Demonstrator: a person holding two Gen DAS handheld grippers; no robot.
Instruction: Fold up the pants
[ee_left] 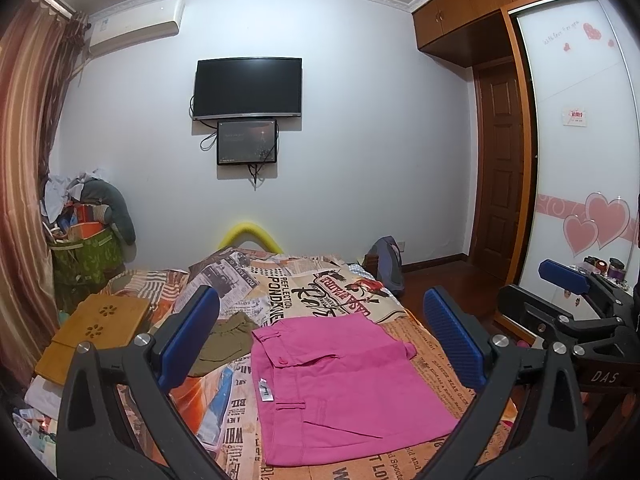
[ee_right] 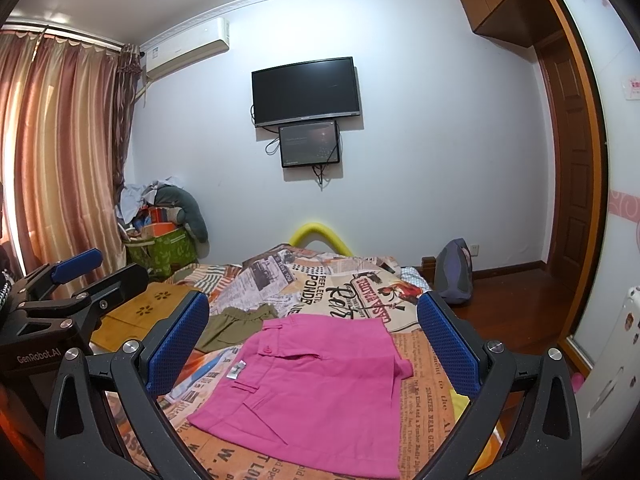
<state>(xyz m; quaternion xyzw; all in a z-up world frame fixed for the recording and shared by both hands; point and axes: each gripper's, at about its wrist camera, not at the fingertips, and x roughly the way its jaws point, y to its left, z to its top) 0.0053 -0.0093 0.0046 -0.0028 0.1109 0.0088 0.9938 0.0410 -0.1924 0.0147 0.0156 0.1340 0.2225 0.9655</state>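
Pants [ee_left: 340,384], bright pink, lie flat on the bed [ee_left: 432,368] with its newspaper-print cover, already looking folded into a compact slab, white label facing up near the waistband. Both tools hang above the near end of the bed, looking forward over the cloth. Left gripper [ee_left: 320,340] has its blue fingers [ee_left: 188,336] spread wide, nothing between them. Right gripper [ee_right: 312,344] is the same: fingers parted, empty, clear of the fabric.

Now the geometry. From the left tool, the pants sit straight ahead and a touch to the right, waistband edge on its side, running away from the camera. From the right tool they lie ahead and slightly left, with the small flap of hem [ee_right: 402,366] sticking out on its side. So each tool has its own edge, and the slab's long axis appears to run away from both, toward the far wall.

An olive garment [ee_left: 224,340] lies just beside the pink waistband on the left, close but not tangled with it. My read: the left tool is nearer that waistband edge, the right nearer the loose hem.
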